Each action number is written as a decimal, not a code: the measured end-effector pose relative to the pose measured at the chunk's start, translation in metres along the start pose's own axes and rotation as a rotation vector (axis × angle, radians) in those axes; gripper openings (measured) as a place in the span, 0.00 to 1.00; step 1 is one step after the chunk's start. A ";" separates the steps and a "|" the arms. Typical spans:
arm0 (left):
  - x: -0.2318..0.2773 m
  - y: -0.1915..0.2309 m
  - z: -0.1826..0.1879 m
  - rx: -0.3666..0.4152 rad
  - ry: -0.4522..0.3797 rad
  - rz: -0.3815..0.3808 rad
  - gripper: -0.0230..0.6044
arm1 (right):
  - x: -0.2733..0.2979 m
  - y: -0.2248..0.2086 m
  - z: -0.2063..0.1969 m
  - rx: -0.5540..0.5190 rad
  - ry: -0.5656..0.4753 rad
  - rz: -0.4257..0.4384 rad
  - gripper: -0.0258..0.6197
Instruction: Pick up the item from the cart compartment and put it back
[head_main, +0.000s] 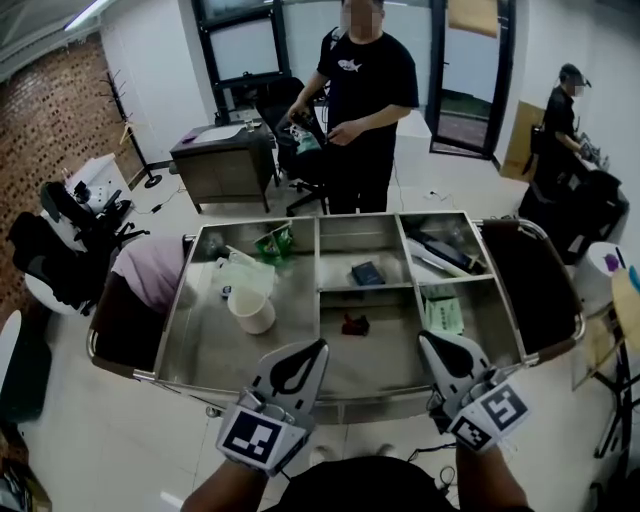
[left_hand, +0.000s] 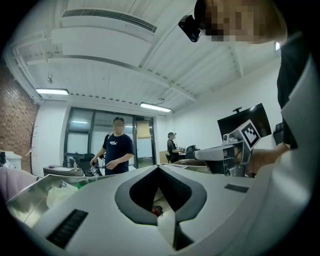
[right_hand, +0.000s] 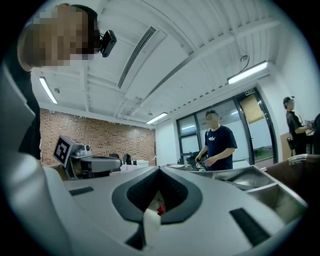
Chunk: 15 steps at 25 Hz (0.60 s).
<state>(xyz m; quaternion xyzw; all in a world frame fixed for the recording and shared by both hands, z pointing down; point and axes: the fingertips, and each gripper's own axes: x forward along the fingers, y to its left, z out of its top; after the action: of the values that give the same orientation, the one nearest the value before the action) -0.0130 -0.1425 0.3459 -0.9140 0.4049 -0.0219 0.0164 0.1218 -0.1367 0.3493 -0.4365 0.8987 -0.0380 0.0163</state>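
Note:
A steel cart (head_main: 318, 290) with several compartments stands in front of me. A small red and black item (head_main: 355, 323) lies in the near middle compartment. It also shows as a red speck through the window between the jaws in the left gripper view (left_hand: 156, 210) and in the right gripper view (right_hand: 160, 207). My left gripper (head_main: 318, 345) hovers at the cart's near edge, jaws together and holding nothing. My right gripper (head_main: 425, 338) hangs beside it to the right, also shut and empty. Both point level toward the cart, short of the item.
A white cup (head_main: 250, 308) and green packets (head_main: 273, 240) sit in the left compartment. A dark box (head_main: 367, 272) is in the far middle one and a pale packet (head_main: 440, 312) in the near right one. A person in black (head_main: 365, 100) stands behind the cart.

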 end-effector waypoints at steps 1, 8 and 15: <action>0.000 0.000 -0.001 0.001 0.000 0.000 0.04 | 0.000 -0.001 -0.001 0.002 0.002 -0.001 0.06; 0.003 0.001 -0.001 -0.001 0.001 -0.001 0.04 | 0.004 -0.002 -0.011 0.008 0.040 0.007 0.06; 0.004 0.001 -0.001 0.001 0.001 -0.007 0.04 | 0.007 0.001 -0.008 -0.009 0.052 0.017 0.06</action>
<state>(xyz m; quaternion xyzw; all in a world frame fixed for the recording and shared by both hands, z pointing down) -0.0108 -0.1460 0.3471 -0.9153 0.4018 -0.0229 0.0166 0.1162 -0.1413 0.3576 -0.4278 0.9027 -0.0451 -0.0085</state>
